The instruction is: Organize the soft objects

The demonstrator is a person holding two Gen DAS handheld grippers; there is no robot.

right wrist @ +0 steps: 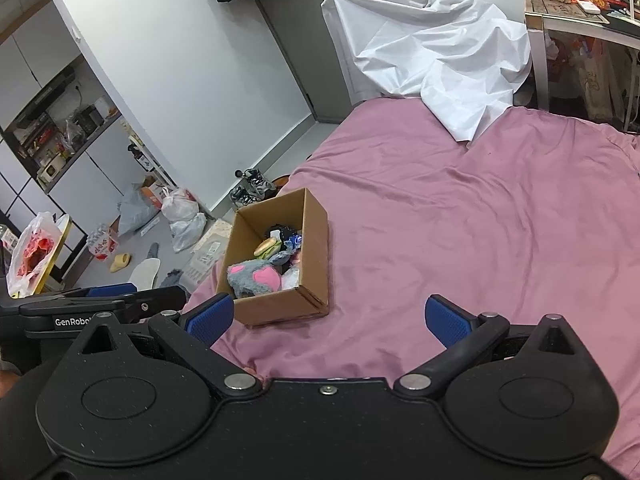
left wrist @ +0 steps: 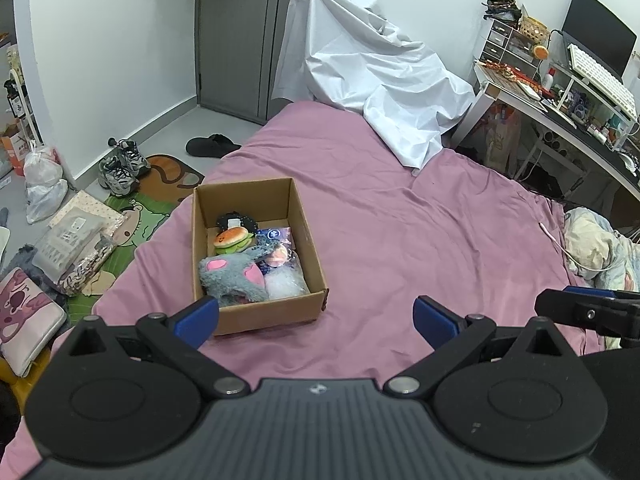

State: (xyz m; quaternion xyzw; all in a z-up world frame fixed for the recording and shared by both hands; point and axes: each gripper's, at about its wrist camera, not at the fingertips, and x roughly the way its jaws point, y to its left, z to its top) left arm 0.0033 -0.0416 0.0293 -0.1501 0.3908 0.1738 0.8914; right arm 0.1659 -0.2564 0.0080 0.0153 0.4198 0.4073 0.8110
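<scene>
An open cardboard box [left wrist: 308,256] [right wrist: 316,240] sits on the pink bedsheet [left wrist: 400,240] [right wrist: 480,220] near the bed's left edge. Inside lie a grey plush with pink ears [left wrist: 234,276] [right wrist: 252,278], a burger plush [left wrist: 231,237] [right wrist: 267,246], a dark plush [left wrist: 234,221], a clear packet [left wrist: 284,284] and other small soft items. My left gripper [left wrist: 316,322] hovers open just in front of the box, nothing between its blue pads. My right gripper [right wrist: 328,320] is also open and empty, right of the left one, the box ahead to its left.
A crumpled white sheet [left wrist: 380,80] [right wrist: 436,52] covers something at the bed's far end. A cluttered desk [left wrist: 560,92] stands to the right. Shoes [left wrist: 120,168], bags [right wrist: 180,216], a floor mat and packages lie left of the bed. A patterned quilt [left wrist: 596,244] sits at the right edge.
</scene>
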